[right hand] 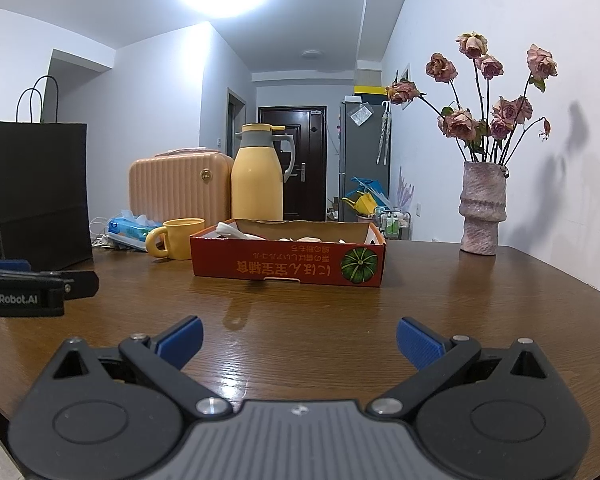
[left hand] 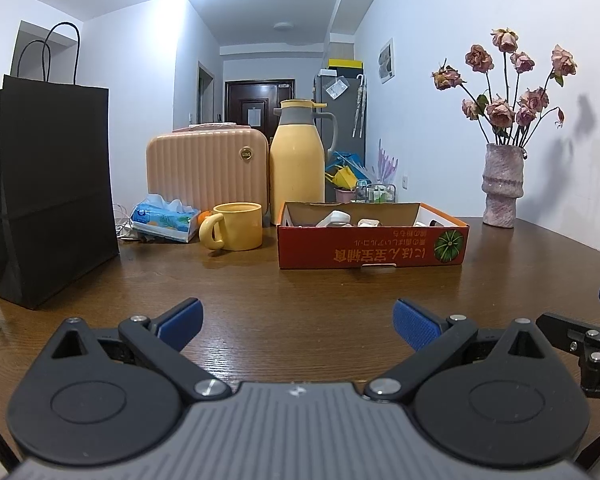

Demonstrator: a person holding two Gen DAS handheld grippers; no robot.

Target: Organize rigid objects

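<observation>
On the brown wood worktop (left hand: 300, 288), past both claws, stands a shallow red cardboard box (left hand: 372, 244), its near wall printed with a green pumpkin and yellow writing that sits upside down and cannot be read from here. Inside it lie several white items (left hand: 336, 219); only their tops clear the rim, so their kind is unclear. The box's far flap hides the rest of its contents.

Left claw (left hand: 298, 322): jaws spread wide, nothing between the blue pads, hovering low over bare wood. Right claw (right hand: 299, 340): likewise wide open and empty. In the right wrist view the other tool's body enters at the left edge, labelled "GenRobot.AI"; a fingertip shows just below it, cut off by the frame.

Left of the box: yellow mug (left hand: 234, 226), just beside it; behind, a yellow jug (left hand: 298, 162) touching or nearly touching a ribbed pink case (left hand: 208, 170). A tissue pack (left hand: 166, 220), label too small to read, lies near a black paper bag (left hand: 46, 196). Far right, a pink vase (left hand: 502, 184) holds dried roses (left hand: 516, 80).
</observation>
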